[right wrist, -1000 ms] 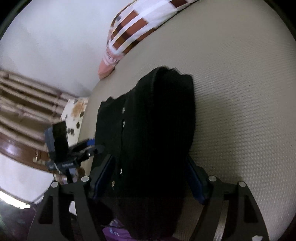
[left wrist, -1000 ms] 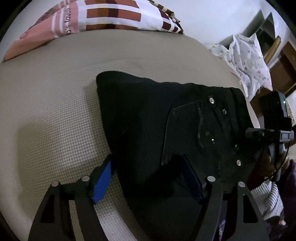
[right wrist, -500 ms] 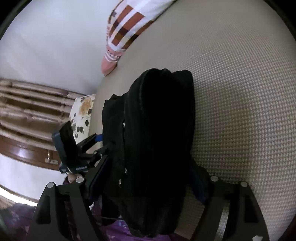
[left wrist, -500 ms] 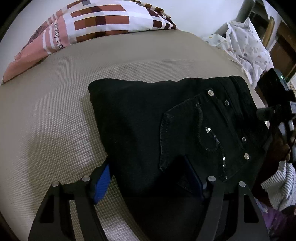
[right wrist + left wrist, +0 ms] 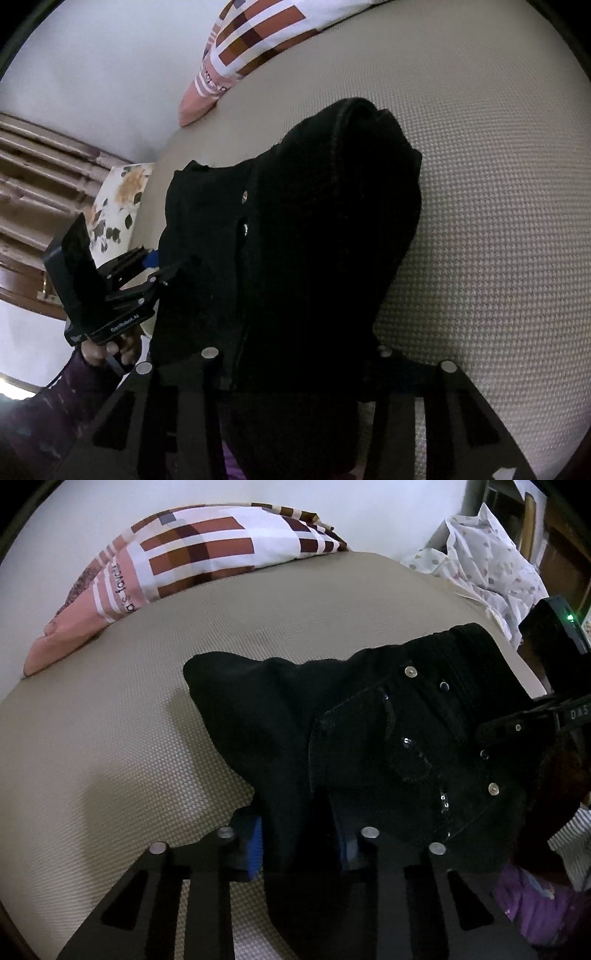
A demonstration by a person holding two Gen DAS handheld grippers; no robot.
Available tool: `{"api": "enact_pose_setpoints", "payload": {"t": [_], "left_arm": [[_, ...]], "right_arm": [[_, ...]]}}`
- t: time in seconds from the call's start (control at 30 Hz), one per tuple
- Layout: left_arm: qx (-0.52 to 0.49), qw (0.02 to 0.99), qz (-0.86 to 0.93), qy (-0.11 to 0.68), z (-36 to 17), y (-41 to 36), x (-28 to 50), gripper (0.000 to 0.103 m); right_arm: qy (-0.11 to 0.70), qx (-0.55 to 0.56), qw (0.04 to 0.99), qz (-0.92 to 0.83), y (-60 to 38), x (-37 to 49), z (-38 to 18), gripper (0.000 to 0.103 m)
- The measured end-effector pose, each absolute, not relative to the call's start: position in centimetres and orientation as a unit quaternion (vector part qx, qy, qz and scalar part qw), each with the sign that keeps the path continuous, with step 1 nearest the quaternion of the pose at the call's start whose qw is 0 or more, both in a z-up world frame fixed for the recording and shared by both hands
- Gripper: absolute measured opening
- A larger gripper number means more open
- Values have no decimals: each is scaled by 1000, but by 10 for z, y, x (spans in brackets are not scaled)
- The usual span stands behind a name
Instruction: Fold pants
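A wide bed covered in a beige, finely woven mattress cover (image 5: 110, 746) fills most of both views, its weave showing as a small regular grid. On it lies a pair of black denim pants (image 5: 332, 716), folded into a thick bundle, with a stitched back pocket and several small metal rivets facing up; the bundle sits near the bed's near edge and its lower part hangs over that edge.

At the head of the bed a pillow in a pink, white and brown checked case (image 5: 192, 554) rests against a plain white wall (image 5: 369, 506). Beyond the far side of the bed, in the left wrist view, a crumpled white sheet with small pastel dots (image 5: 491, 565) is heaped beside brown wooden furniture. In the right wrist view a white cushion with a dark leaf print (image 5: 118, 206) lies just off the bed's edge, next to a wooden rail structure.

The left gripper (image 5: 299, 840) has its blue-padded fingers (image 5: 255, 845) closing, with a fold of the black cloth pinched between them. The right gripper (image 5: 295, 354) is also closing its fingers, and the thick bundle fills the space between them; the pads themselves are hidden by the dark cloth. A hand in a dark patterned sleeve (image 5: 107, 350) holds the left gripper's handle.
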State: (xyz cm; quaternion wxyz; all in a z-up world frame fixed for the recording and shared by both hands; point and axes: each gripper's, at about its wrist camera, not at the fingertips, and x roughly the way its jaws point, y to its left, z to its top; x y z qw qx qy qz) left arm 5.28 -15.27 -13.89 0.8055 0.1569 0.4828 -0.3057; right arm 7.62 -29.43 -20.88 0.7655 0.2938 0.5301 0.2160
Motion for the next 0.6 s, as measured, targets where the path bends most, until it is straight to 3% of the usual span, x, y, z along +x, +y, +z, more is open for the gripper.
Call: {"api": "enact_pose_setpoints", "payload": {"t": [0.6], "left_arm": [[147, 824, -283, 469, -121, -135, 49, 21]], "right_arm": [[484, 358, 761, 240, -295, 68, -205, 31]]}}
